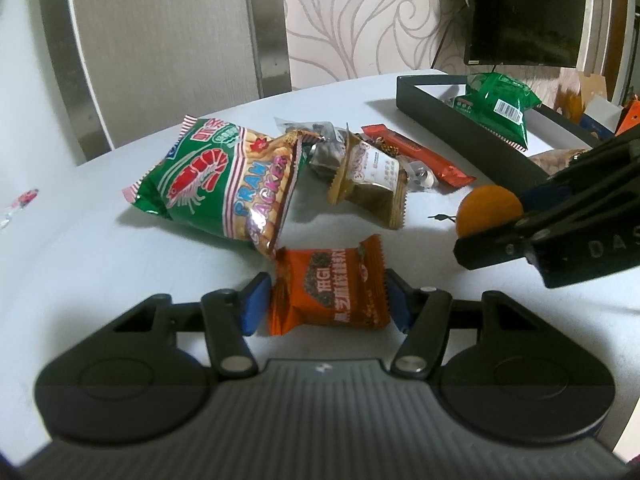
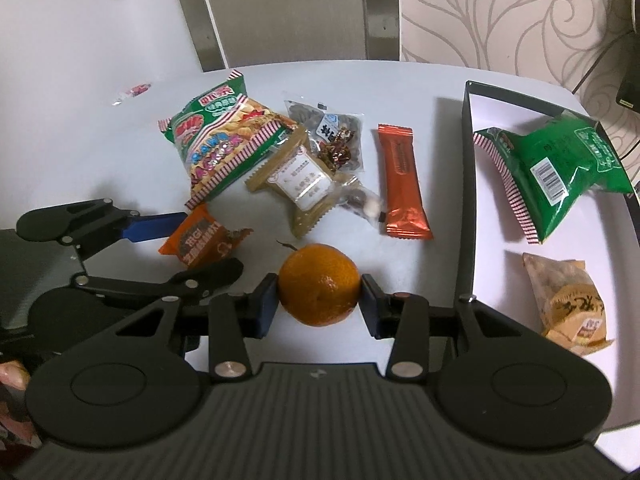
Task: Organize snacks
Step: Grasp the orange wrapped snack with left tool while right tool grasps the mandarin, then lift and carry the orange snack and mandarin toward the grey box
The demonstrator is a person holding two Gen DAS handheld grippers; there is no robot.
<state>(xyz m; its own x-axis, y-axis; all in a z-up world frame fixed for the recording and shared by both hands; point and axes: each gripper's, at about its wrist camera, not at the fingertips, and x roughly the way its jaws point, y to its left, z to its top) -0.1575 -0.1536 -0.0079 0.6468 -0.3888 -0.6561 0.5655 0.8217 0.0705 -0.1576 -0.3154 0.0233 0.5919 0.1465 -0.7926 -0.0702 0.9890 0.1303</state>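
Slippage is the main risk: the round orange (image 2: 319,285) could roll out of the right gripper (image 2: 319,298), half open with its pads pressing on the fruit, before reaching the tray (image 2: 467,184) at two o'clock. The left gripper (image 1: 326,300) squeezes an orange packet (image 1: 329,290), whose slick wrapper might crumple or slide free.

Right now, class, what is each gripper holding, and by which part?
The left gripper holds the small orange snack packet by its two crimped ends. The right gripper holds the mandarin by its opposite sides.
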